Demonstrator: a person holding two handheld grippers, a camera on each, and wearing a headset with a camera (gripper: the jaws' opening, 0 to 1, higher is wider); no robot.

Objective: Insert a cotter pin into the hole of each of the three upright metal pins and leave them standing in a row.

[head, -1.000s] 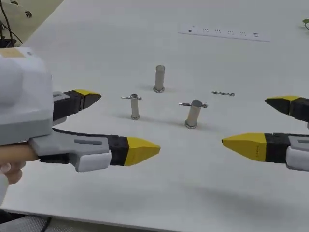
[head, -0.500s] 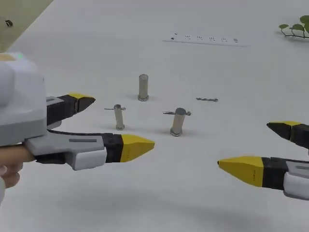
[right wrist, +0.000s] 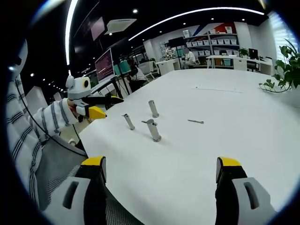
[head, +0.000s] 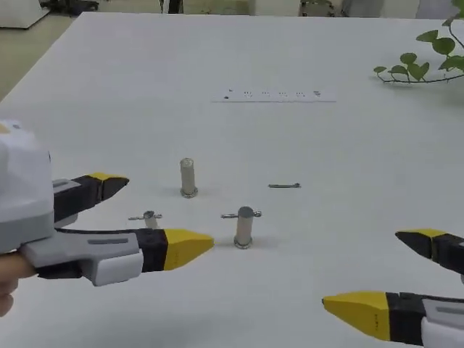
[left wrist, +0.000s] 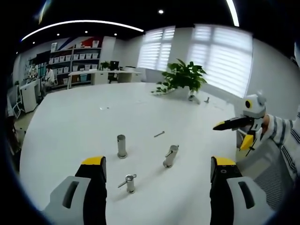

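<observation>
- While the left gripper [head: 168,212] hangs over the desk [head: 304,145] close to its near edge, its two yellow-tipped fingers [head: 185,246] stand wide apart, gripping nothing and touching nothing.
- Toward the near right corner, the right gripper [head: 361,268] has its fingers spread just as wide. It is empty and well apart from all the pins.
- Three metal pins stand upright between the near edge and the middle of the desk, left of centre.
- The rear metal pin [head: 188,177] is the one farthest from the near edge. The other two stand nearer that edge, so the three form a triangle, not a line.
- The left metal pin [head: 149,217] has a cotter pin lying crosswise through its top. In the head view its lower part is hidden behind the left gripper's nearer finger. In the left gripper view it stands ahead of the fingers and between them, apart from both.
- The middle metal pin [head: 244,226] stands to the right of it, with a cotter pin through its top as well.
- A loose cotter pin [head: 284,185] lies flat on the desk to the right of the rear metal pin, apart from all three pins.
- A white power strip [head: 275,95] lies toward the far edge, and plant leaves [head: 428,61] trail in at the far right corner.
</observation>
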